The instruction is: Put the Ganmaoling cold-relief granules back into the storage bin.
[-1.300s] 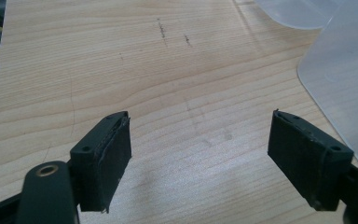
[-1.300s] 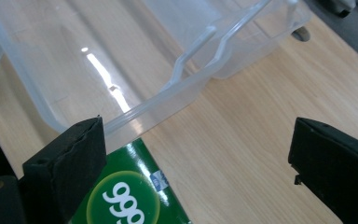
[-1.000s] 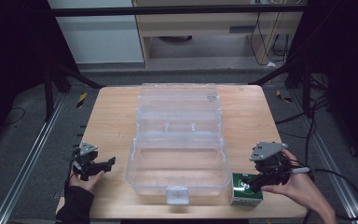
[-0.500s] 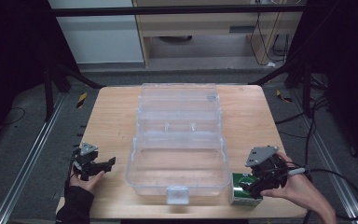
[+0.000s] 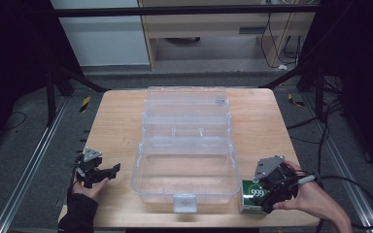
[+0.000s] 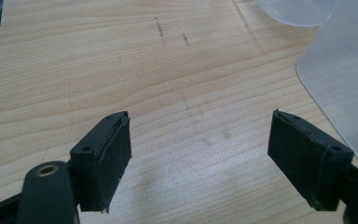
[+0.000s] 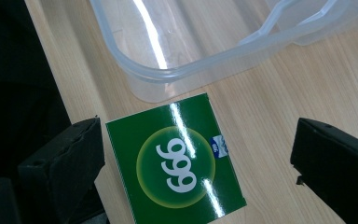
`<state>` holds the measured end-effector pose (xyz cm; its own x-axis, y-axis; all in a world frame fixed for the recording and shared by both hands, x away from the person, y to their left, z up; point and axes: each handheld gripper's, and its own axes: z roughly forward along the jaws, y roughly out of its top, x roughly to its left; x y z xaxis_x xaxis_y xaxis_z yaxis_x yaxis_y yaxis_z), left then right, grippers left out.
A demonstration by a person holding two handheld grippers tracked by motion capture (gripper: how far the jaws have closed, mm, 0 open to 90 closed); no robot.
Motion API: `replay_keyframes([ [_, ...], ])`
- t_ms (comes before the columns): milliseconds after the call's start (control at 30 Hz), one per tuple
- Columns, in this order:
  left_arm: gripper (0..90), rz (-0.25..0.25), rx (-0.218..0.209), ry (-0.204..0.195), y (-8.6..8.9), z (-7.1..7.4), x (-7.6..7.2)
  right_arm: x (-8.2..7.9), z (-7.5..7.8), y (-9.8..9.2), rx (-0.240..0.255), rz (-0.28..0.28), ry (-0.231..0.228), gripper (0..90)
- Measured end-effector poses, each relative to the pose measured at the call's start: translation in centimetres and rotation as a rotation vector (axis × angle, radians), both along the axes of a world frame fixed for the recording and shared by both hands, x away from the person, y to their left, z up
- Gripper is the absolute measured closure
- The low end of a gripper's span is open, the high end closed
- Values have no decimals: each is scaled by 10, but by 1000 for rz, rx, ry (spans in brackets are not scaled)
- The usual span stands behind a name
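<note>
The green box [image 7: 175,161] marked 999 lies flat on the counter [image 5: 111,131] near its front right corner, just beside the open clear plastic case [image 5: 184,145]. The right gripper [image 7: 200,161] hangs over it with its fingers [image 7: 63,163] spread wide, one pad near the box's edge on the counter-edge side, the other well clear on the opposite side. The left gripper [image 6: 200,151] rests low over bare wood at the front left, fingers wide and holding nothing.

The likely trouble is an off-centre grasp: closing from here, the near finger would meet the box first and could shove it sideways or twist it, perhaps against the case wall. The glossy lid may also slip.

The right gripper view shows this offset and the box's print plainly; the high view instead shows the whole case, lid thrown back, and both hands' places.
</note>
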<state>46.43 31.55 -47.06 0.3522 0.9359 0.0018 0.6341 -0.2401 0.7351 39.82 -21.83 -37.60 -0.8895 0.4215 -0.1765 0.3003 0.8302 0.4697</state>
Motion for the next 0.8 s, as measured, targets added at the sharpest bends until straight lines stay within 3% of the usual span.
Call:
replay_keyframes([
  [333,208,-2,0,-2,0,0,0,0,-2,-1,-21,5,7,44],
  [433,208,-2,0,-1,0,0,0,1,-6,-6,22,-4,25,56],
  [500,208,-2,2,1,0,0,0,2,-11,-9,-1,-10,25,59],
  [800,208,-4,5,3,-1,0,0,6,-23,-11,13,2,69,48],
])
